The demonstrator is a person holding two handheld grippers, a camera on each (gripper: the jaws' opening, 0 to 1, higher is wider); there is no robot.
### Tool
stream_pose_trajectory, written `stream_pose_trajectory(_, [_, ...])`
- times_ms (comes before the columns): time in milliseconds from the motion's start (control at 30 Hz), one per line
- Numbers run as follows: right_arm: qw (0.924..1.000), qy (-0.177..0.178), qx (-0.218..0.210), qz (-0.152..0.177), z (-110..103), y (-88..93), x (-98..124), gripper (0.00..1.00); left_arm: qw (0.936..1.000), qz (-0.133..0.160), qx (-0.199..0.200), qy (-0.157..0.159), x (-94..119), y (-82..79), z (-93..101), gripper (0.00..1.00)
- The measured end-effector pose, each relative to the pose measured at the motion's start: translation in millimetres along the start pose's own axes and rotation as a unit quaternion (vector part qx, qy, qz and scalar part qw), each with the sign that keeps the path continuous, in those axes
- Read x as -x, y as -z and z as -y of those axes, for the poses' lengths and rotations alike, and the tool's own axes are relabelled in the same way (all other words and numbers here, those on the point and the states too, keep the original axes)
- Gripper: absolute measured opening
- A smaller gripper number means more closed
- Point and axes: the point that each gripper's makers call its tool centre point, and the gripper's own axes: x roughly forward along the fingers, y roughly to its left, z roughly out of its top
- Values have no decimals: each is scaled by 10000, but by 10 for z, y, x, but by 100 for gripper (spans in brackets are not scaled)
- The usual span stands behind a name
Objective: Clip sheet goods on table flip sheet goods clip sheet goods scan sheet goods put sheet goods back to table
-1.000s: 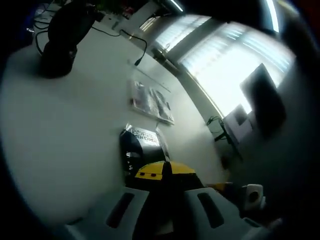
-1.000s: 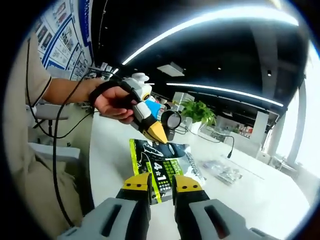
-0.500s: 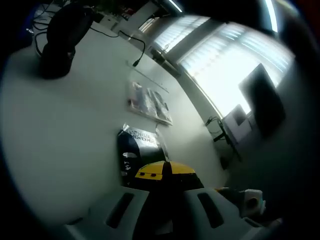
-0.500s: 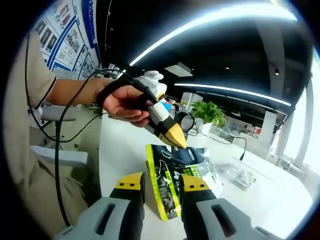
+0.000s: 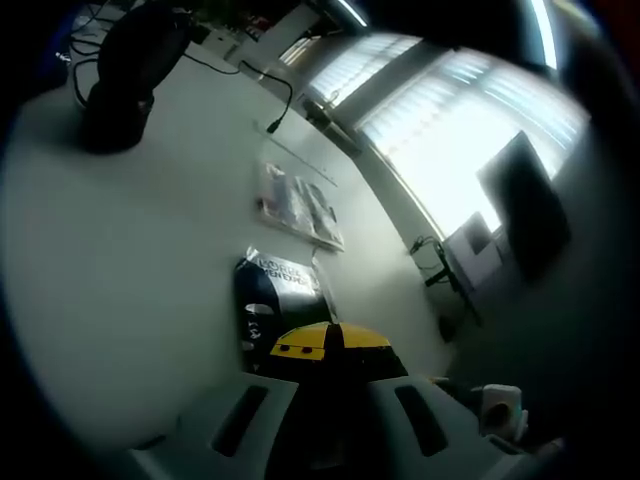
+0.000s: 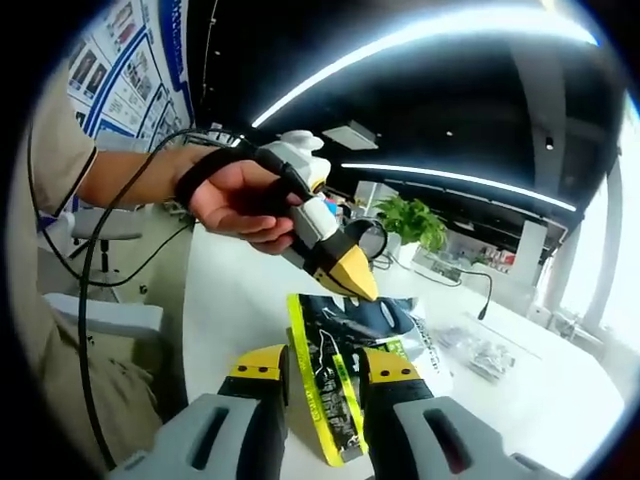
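While a dark snack pouch (image 6: 350,345) with a lime-green edge is held up above the white table (image 6: 240,300), it is seen in the right gripper view hanging between two yellow-tipped tools. The left gripper (image 6: 352,280) is carried in a person's hand (image 6: 235,200), its yellow tips pressed together on the upper edge of the pouch, a black cable trailing back from the wrist. The right gripper (image 6: 323,365) is shown at the bottom of that view, its yellow pads set apart with the lower part of the pouch lying in the gap between them; whether the pads actually press on the pouch cannot be told. In the left gripper view the left gripper (image 5: 330,340) is seen from behind, its tips closed, with the pouch (image 5: 275,295) showing just beyond them, dark with white lettering. Farther along the table (image 5: 130,260), a second clear packet (image 5: 300,205) is laid flat, well apart from the held pouch, and it is also caught in the right gripper view (image 6: 475,350) at the right. A black stand (image 5: 125,75) is placed near the far end of the table, with a black cable (image 5: 270,85) running beside it. A potted green plant (image 6: 410,220) is set at the back, posters (image 6: 120,70) are hung on the wall at the left, and bright windows with blinds (image 5: 450,130) are seen past the table.
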Motion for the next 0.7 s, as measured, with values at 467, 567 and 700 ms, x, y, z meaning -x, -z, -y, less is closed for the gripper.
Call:
stream_pose_trajectory(467, [9966, 452, 685, -111, 2, -14, -197, 25, 10000, 29, 90, 31, 7, 15, 37, 0])
stream_pose_trajectory(567, [9955, 468, 813, -100, -36, -36, -217, 26, 10000, 58, 80, 14, 11, 10, 49, 0])
stream_pose_trajectory(700, [9933, 625, 972, -87, 1, -65, -221, 21, 9999, 84, 84, 21, 18, 4, 64, 0])
